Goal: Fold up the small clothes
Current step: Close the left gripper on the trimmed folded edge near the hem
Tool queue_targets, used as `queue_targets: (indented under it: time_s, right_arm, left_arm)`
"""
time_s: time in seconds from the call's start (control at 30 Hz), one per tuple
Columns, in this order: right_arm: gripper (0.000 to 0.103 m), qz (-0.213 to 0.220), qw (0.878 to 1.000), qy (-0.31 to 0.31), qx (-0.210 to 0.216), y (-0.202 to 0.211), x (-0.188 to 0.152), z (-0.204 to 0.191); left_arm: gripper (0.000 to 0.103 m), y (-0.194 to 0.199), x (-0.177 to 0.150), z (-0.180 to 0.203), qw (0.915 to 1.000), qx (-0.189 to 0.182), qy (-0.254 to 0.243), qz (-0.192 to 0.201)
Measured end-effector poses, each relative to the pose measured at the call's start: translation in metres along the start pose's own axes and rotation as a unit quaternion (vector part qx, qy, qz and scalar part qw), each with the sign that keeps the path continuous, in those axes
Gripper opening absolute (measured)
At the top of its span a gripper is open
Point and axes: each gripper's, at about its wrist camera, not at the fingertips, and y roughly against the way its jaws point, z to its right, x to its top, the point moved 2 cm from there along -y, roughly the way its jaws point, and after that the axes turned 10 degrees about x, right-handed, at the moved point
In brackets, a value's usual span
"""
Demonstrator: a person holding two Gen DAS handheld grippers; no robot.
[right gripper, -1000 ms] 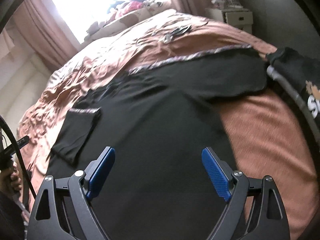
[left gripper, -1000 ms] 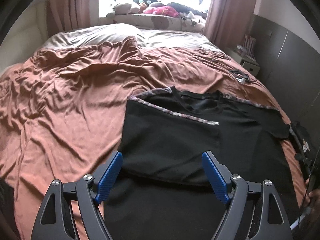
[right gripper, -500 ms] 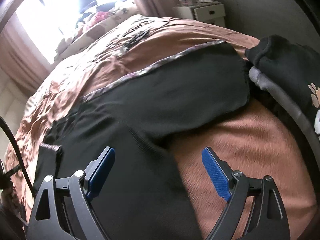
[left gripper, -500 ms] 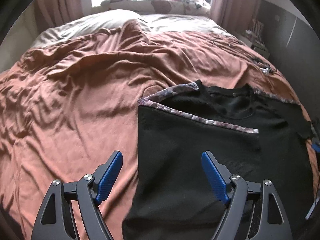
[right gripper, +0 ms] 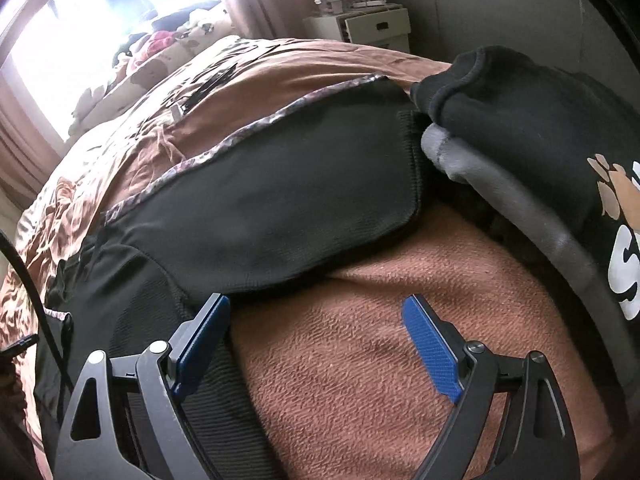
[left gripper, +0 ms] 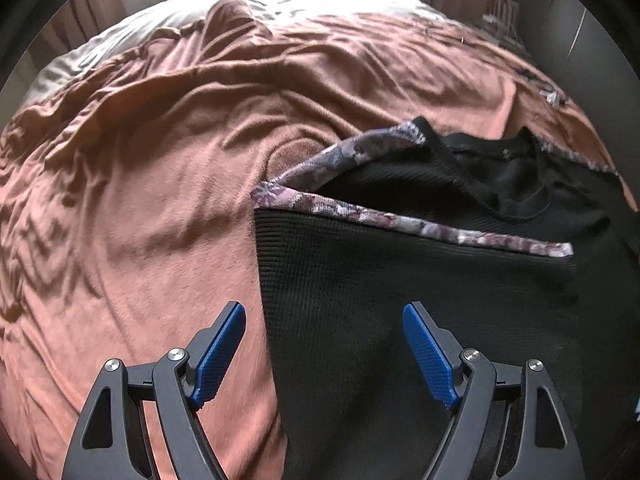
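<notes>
A black knit top (left gripper: 420, 300) with floral trim (left gripper: 400, 220) lies flat on the brown bedspread (left gripper: 140, 200), its left sleeve folded in across the body. My left gripper (left gripper: 324, 344) hovers open over the top's left folded edge, nothing between its blue pads. In the right wrist view the top's other sleeve (right gripper: 288, 200) stretches out flat. My right gripper (right gripper: 316, 344) is open above the bedspread (right gripper: 380, 340) just below that sleeve, with its left finger over the top's side edge.
A stack of folded dark clothes (right gripper: 540, 152) with a paw print sits at the bed's right edge, touching the sleeve end. A white nightstand (right gripper: 376, 28) stands beyond. Pillows and soft toys (right gripper: 168, 48) lie by the window. Small dark items (right gripper: 208, 84) lie on the bedspread.
Both grippers sank closer to the bed. The left one shifted left to the top's folded edge; the right one shifted right, off the top's body to the spot under the outstretched sleeve.
</notes>
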Motion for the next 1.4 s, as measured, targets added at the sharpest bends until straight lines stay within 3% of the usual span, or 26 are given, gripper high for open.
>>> queue_targets:
  time_s: [0.07, 0.1, 0.17, 0.23, 0.27, 0.3, 0.6, 0.67, 0.77, 0.9, 0.97, 1.0, 1.03, 1.1, 1.17, 1.23, 1.33, 1.4]
  right_arm:
    - [0.088, -0.004, 1.000, 0.002, 0.000, -0.005, 0.005, 0.002]
    - [0.088, -0.007, 1.000, 0.004, 0.000, -0.007, 0.004, 0.000]
    - [0.088, -0.010, 1.000, 0.007, -0.002, -0.008, 0.006, 0.004]
    - [0.088, -0.012, 1.000, 0.010, -0.004, -0.010, 0.006, 0.003]
    - [0.088, -0.012, 1.000, 0.011, -0.004, -0.010, 0.006, 0.002]
    - [0.088, -0.013, 1.000, 0.012, -0.004, -0.011, 0.006, 0.002]
    - [0.088, -0.014, 1.000, 0.006, 0.005, -0.013, 0.006, 0.004]
    - [0.088, -0.014, 1.000, 0.003, 0.006, -0.013, 0.006, 0.005]
    - [0.088, -0.013, 1.000, 0.002, 0.003, -0.013, 0.006, 0.006]
    - [0.088, -0.010, 1.000, -0.002, -0.005, -0.011, 0.006, 0.008]
    - [0.088, 0.000, 1.000, -0.011, -0.015, -0.006, 0.007, 0.012]
    - [0.088, 0.006, 1.000, -0.017, -0.021, -0.003, 0.008, 0.015]
    - [0.088, 0.010, 0.999, -0.021, -0.025, 0.000, 0.009, 0.017]
    - [0.088, 0.018, 0.999, -0.031, -0.034, 0.005, 0.010, 0.024]
    - [0.088, 0.020, 0.998, -0.042, -0.037, 0.007, 0.010, 0.030]
    - [0.088, 0.017, 0.998, -0.052, -0.033, 0.006, 0.007, 0.032]
    - [0.088, 0.021, 0.998, -0.056, -0.025, 0.003, 0.010, 0.033]
    - [0.088, 0.028, 0.998, -0.057, -0.016, 0.001, 0.013, 0.033]
  left_arm:
    - [0.082, -0.011, 0.001, 0.004, 0.9995, 0.019, -0.020, -0.013]
    - [0.076, -0.016, 0.001, 0.006, 0.9989, 0.029, -0.029, -0.020]
    - [0.067, -0.020, 0.000, 0.005, 0.9993, 0.011, -0.027, -0.022]
    - [0.041, -0.018, 0.000, 0.003, 0.9997, -0.009, -0.019, -0.015]
    - [0.033, -0.017, 0.000, 0.002, 0.9997, -0.008, -0.021, -0.011]
    - [0.014, -0.016, 0.001, 0.001, 0.9997, 0.006, -0.024, -0.009]
    - [0.005, -0.020, 0.005, -0.029, 0.9989, 0.042, -0.004, -0.019]
    - [0.005, -0.021, 0.005, -0.034, 0.9992, 0.034, 0.004, -0.021]
    - [0.010, -0.019, 0.009, -0.034, 0.9984, 0.053, -0.001, -0.018]
    - [0.013, -0.008, 0.017, -0.050, 0.9971, 0.063, 0.043, -0.004]
    - [0.038, -0.001, 0.020, -0.054, 0.9971, 0.042, 0.063, 0.008]
    - [0.068, 0.001, 0.022, -0.053, 0.9971, 0.040, 0.064, 0.012]
    - [0.083, 0.004, 0.022, -0.051, 0.9966, 0.051, 0.060, 0.024]
    - [0.083, 0.005, 0.022, -0.045, 0.9961, 0.063, 0.048, 0.037]
    - [0.069, -0.011, 0.025, -0.044, 0.9971, 0.057, 0.048, 0.015]
    - [0.029, -0.028, 0.025, -0.047, 0.9973, 0.044, 0.057, -0.016]
    - [0.005, -0.036, 0.025, -0.047, 0.9972, 0.032, 0.065, -0.017]
    - [0.004, -0.038, 0.027, -0.052, 0.9963, 0.023, 0.081, -0.019]
